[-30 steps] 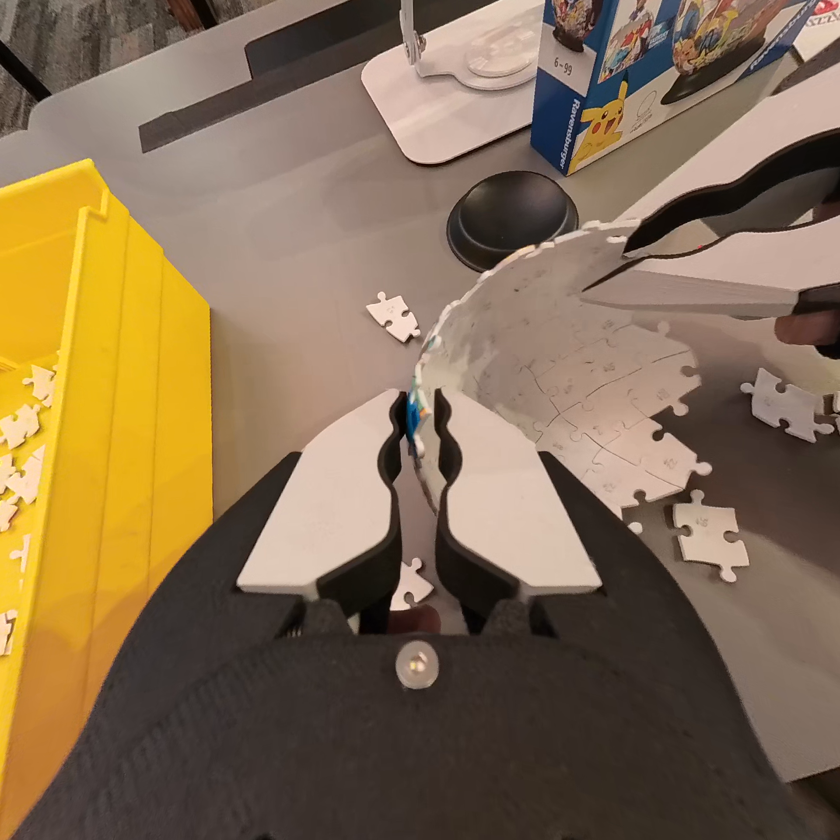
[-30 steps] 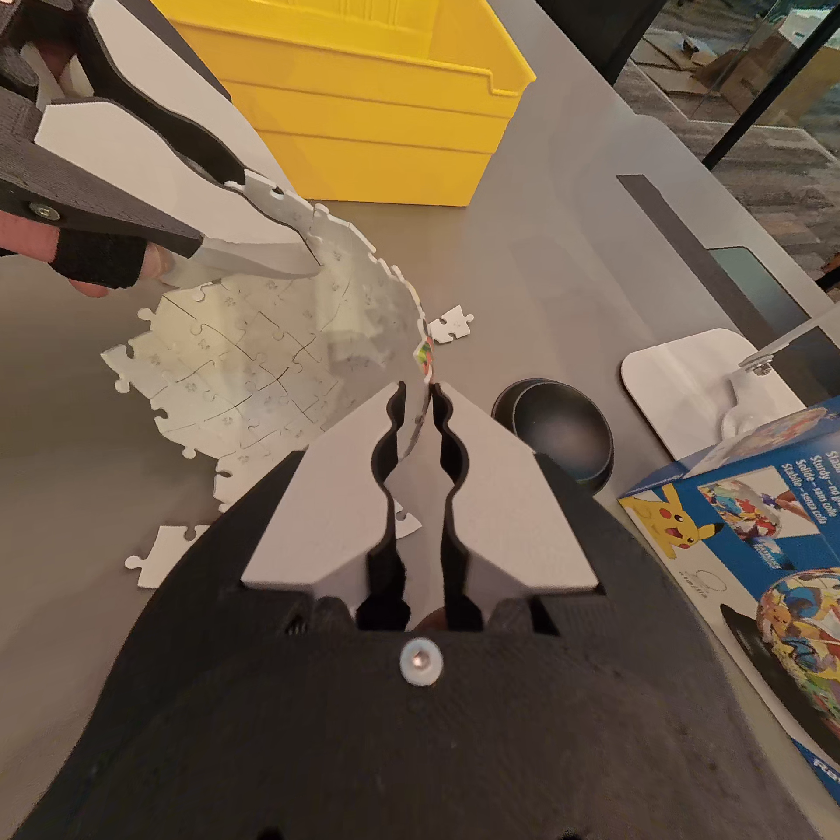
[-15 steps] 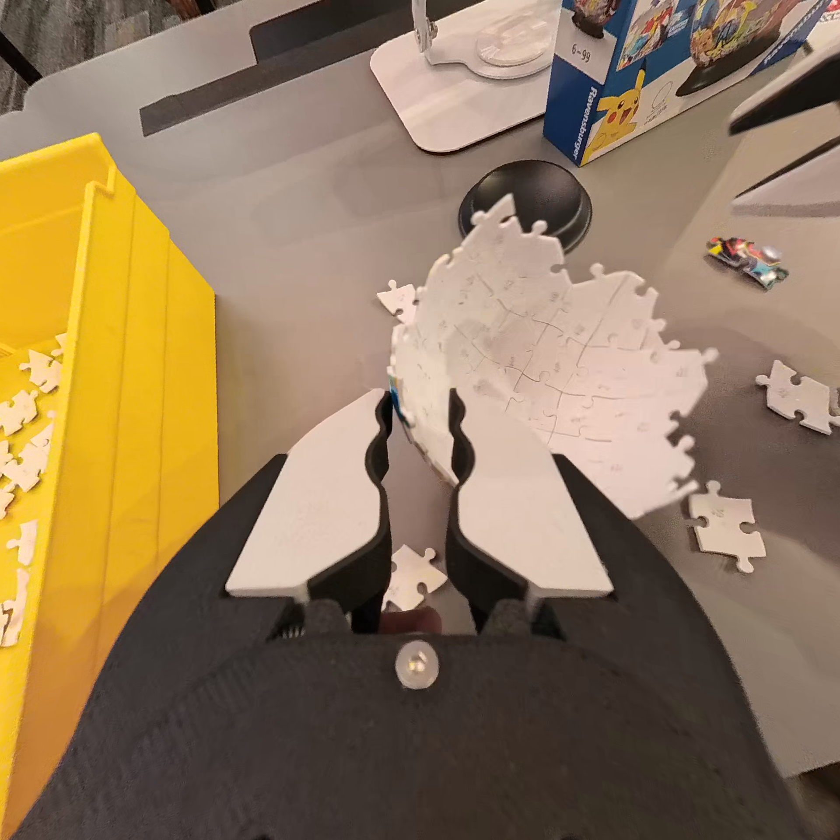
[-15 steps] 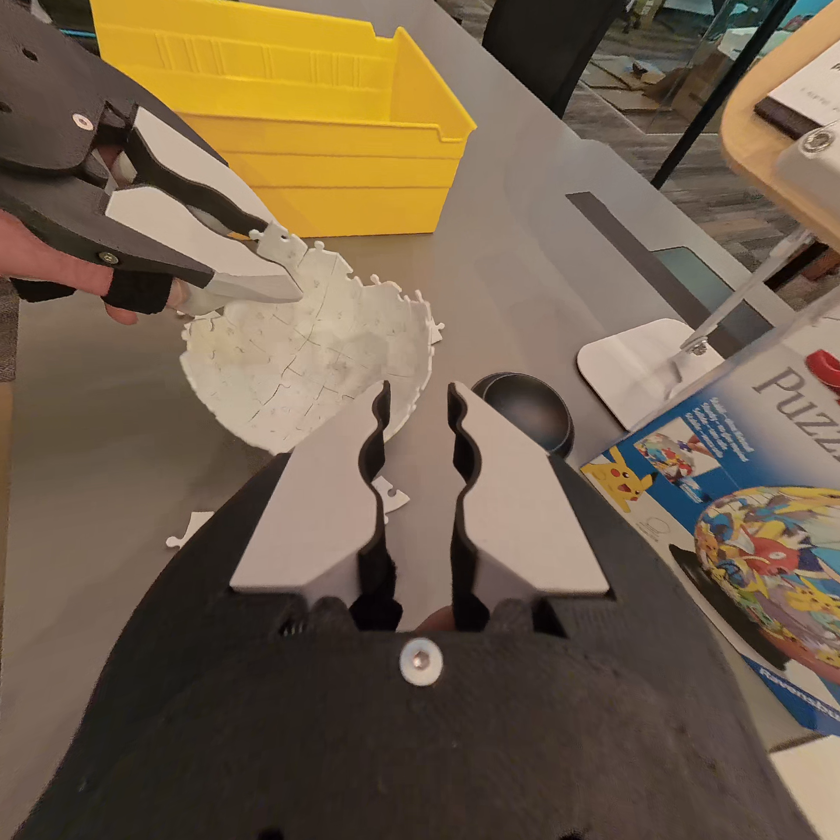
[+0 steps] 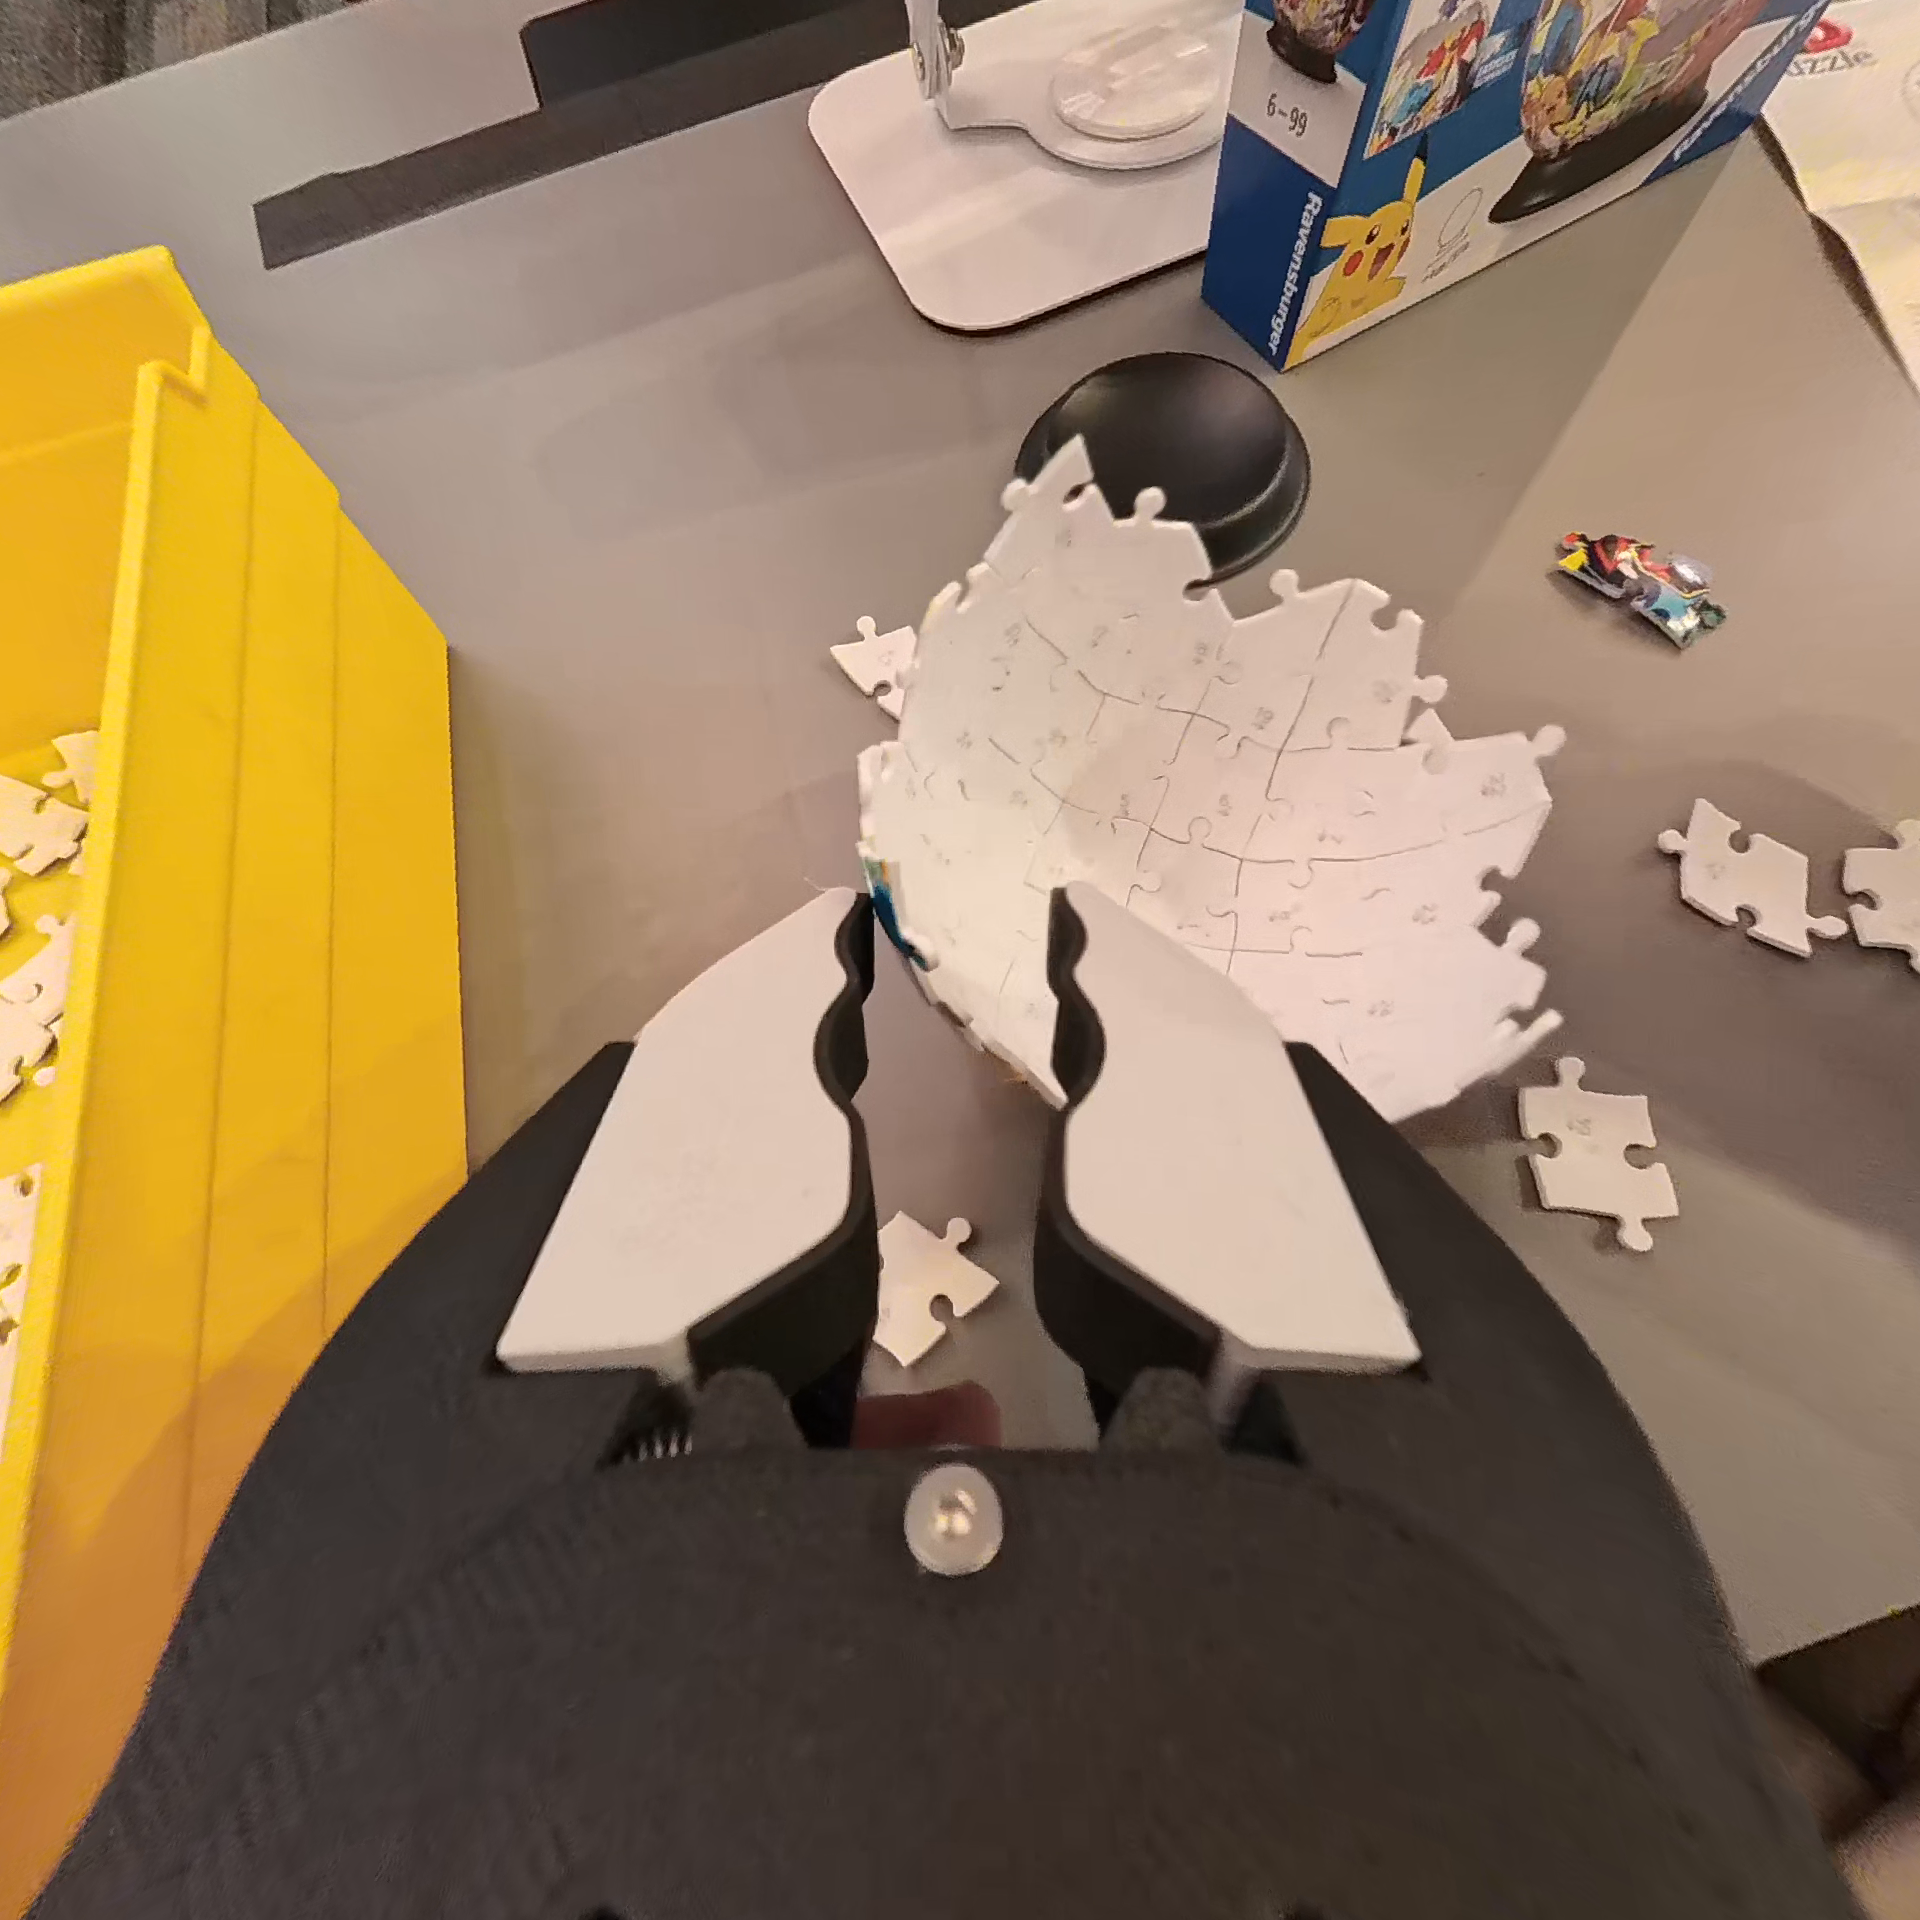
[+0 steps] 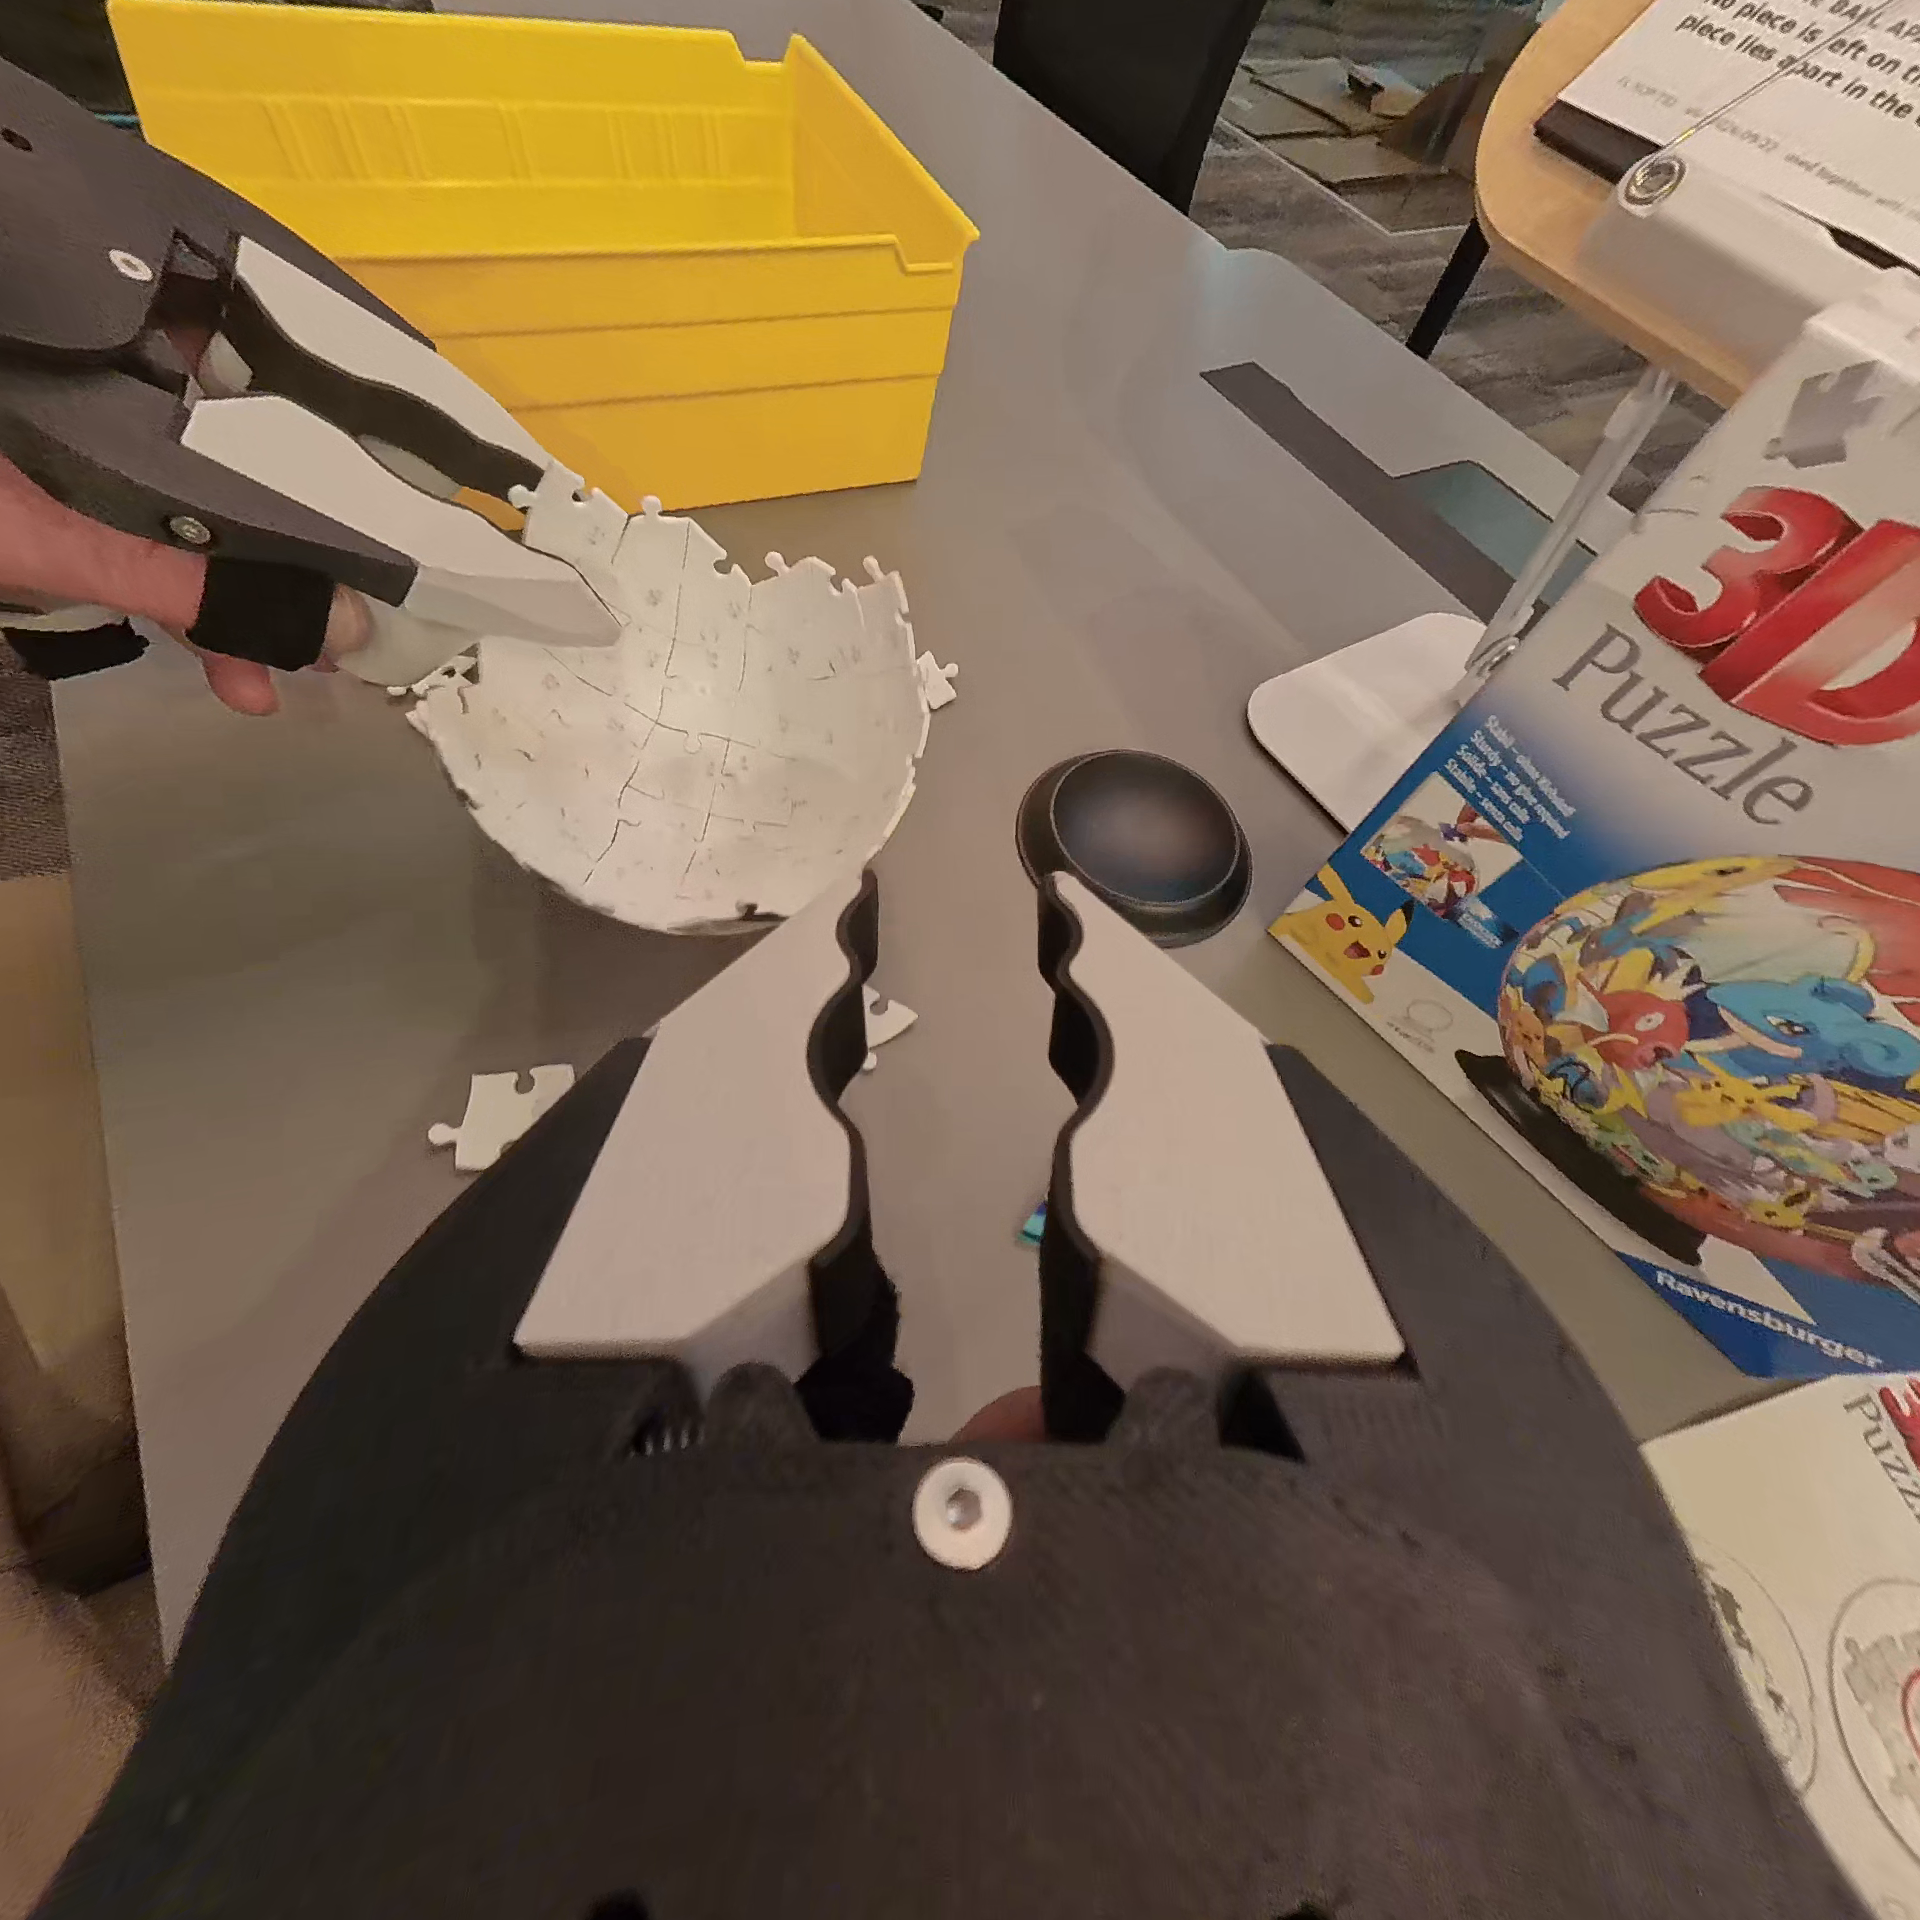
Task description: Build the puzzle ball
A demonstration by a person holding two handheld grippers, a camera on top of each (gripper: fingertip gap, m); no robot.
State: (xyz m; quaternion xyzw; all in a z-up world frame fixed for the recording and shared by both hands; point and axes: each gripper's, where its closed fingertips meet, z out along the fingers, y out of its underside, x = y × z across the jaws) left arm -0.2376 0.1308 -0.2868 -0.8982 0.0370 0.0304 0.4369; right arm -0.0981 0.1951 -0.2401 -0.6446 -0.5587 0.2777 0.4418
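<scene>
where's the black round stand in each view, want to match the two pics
Left wrist view: black round stand sits upper centre, just behind the half-built puzzle shell, partly hidden by its rim.
Right wrist view: it sits centre-right, right of the shell and left of the blue puzzle box.
Shared landmark: the yellow bin, at the left edge in the left view, upper left in the right view.
</scene>
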